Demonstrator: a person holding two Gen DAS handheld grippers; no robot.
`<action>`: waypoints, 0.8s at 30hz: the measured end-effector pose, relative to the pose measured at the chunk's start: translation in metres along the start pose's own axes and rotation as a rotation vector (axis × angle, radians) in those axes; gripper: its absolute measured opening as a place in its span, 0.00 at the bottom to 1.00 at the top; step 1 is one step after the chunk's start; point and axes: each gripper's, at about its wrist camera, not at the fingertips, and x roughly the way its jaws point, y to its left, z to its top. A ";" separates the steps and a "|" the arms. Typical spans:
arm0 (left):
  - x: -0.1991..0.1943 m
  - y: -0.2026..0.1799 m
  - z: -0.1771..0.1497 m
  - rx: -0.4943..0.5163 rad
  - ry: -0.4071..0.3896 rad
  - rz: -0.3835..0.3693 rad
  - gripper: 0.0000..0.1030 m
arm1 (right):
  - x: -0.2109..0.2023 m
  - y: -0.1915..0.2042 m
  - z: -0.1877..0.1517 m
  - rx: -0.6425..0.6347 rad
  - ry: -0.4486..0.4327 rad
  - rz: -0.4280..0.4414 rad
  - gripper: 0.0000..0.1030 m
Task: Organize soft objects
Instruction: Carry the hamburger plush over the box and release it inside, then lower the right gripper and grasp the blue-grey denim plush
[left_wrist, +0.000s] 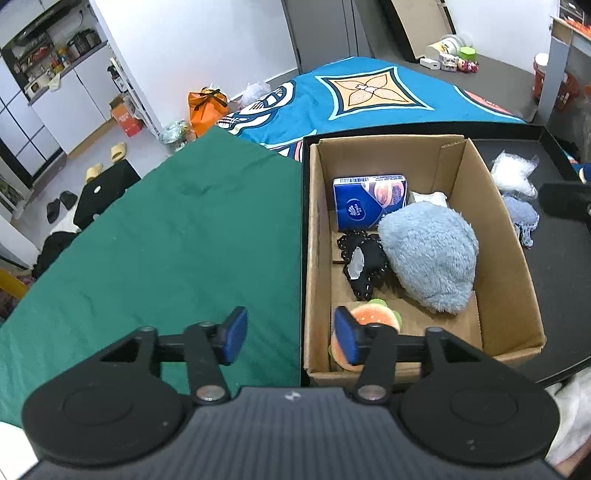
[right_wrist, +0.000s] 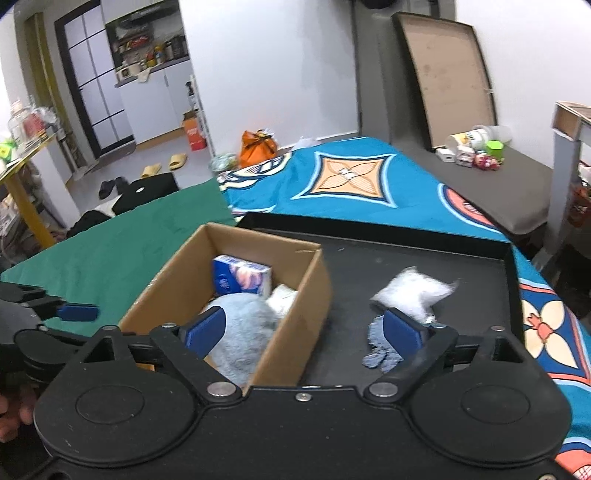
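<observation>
Green cloth (left_wrist: 155, 236) covers the near work surface, with a teal patterned blanket (left_wrist: 373, 99) beyond it and a shallow black tray (right_wrist: 406, 266) set alongside. Inside the tray stands an open brown cardboard box (left_wrist: 506, 236). It holds a fluffy pale-blue plush (left_wrist: 430, 254), a blue packet of tissues (left_wrist: 369, 201), a black beaded fabric piece (left_wrist: 364, 264), a small burger-shaped plush toy (left_wrist: 373, 317) at the near end, and something white tucked beside the tissue packet. On the tray floor outside the box lie a white crinkled soft bag (right_wrist: 413, 295) and, just in front of it, a blue knitted cloth (right_wrist: 380, 347).

Over the box's left wall, the left gripper (left_wrist: 291, 336) hovers with its blue pads spread wide and nothing between them. By the box's right wall, the right gripper (right_wrist: 303, 330) is likewise wide open and empty, one finger over the plush, the other over the knitted cloth.
</observation>
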 end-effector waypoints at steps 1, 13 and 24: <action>0.000 -0.002 0.001 0.010 0.004 0.002 0.58 | 0.000 -0.004 -0.001 0.007 -0.004 -0.003 0.92; -0.007 -0.015 0.010 0.036 0.002 0.058 0.79 | 0.010 -0.042 -0.012 0.065 0.000 -0.013 0.95; -0.006 -0.029 0.018 0.040 0.030 0.084 0.82 | 0.031 -0.068 -0.031 0.103 0.018 -0.027 0.96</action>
